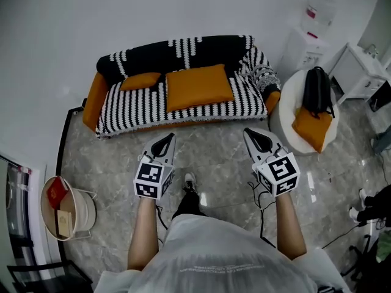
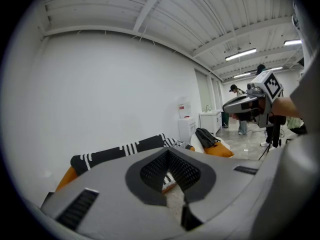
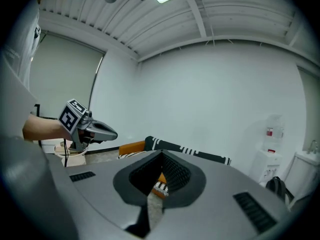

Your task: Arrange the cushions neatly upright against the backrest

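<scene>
On the black-and-white striped sofa, two orange fabric cushions lie slumped.
Left gripper and right gripper both clenched, empty; I'd pinch the top edges and tip them back.

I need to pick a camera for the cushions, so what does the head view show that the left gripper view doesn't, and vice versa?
Head view only: the large cushion and small cushion on the striped sofa, plus a basket. Left gripper view only: ceiling lights and people in the background. Both: that sofa, the right tool and the black bag.
</scene>
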Motion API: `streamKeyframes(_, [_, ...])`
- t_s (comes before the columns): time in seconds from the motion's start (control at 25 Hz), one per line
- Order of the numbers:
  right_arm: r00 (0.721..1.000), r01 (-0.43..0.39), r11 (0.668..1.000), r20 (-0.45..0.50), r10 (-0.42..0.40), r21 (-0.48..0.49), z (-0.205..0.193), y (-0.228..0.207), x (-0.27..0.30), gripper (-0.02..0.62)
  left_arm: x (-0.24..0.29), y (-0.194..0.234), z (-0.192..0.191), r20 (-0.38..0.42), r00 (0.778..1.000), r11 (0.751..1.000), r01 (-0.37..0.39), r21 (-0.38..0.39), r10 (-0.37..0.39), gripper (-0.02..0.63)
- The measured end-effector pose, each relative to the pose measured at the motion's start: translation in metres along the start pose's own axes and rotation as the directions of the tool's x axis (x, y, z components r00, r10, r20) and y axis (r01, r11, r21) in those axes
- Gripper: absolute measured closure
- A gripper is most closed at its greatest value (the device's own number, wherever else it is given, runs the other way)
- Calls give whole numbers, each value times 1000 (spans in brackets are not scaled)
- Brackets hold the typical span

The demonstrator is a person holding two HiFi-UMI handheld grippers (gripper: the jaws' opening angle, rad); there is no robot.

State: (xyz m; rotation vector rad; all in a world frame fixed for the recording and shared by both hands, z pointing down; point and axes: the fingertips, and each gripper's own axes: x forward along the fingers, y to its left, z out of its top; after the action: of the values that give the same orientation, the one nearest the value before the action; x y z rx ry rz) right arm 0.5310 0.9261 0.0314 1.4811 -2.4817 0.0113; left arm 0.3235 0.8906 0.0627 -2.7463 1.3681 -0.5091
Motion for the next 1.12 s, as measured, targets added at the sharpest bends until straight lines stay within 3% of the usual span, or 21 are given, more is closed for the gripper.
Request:
streamKeyframes(0.24, [996, 55, 998, -72, -55, 10, -3, -35, 68, 601, 55, 58, 3, -15, 1000, 1000, 19, 1, -19, 592])
streamKeyframes(0.4, [993, 91, 995, -72, -89, 35, 6, -54, 109, 601, 91, 98, 2, -31, 999, 999, 33, -11, -34, 592])
streamKeyframes(0.92, [964, 228, 972, -130, -233, -52, 16, -108, 235, 601, 186, 213, -16, -85, 994, 996, 70, -49, -74, 592])
streamKeyframes(1.12, [956, 227, 974, -196, -219, 20, 1, -118, 269, 601, 211, 244, -32, -106, 990, 995, 82, -62, -88, 592])
